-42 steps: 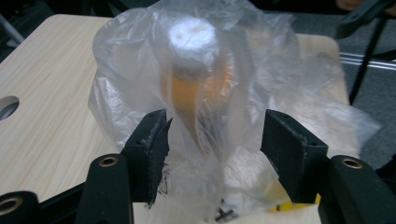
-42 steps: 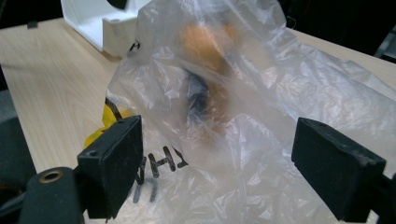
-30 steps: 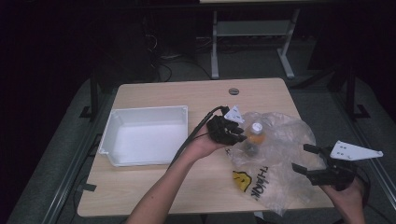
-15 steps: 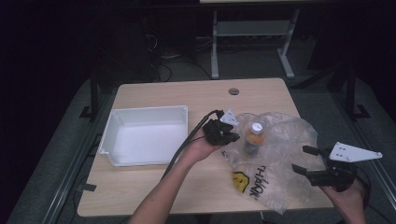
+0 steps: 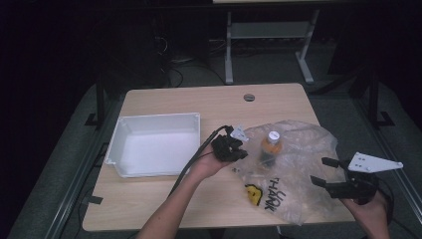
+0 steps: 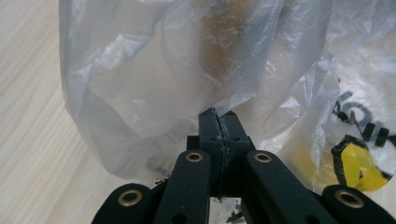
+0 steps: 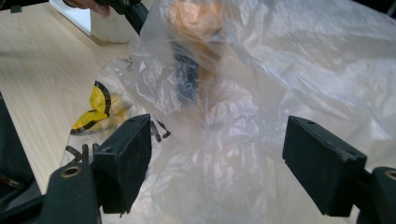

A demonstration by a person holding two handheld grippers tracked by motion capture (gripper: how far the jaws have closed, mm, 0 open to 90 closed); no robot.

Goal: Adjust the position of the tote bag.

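The clear plastic bag lies on the table just right of the white tray, with a bottle inside it; the left gripper has its jaws pinched together on the bag's edge nearest the tray; the right gripper, at the bag's far side from the tray, has been narrowing its wide jaws, bag film between them, pads not pressing.
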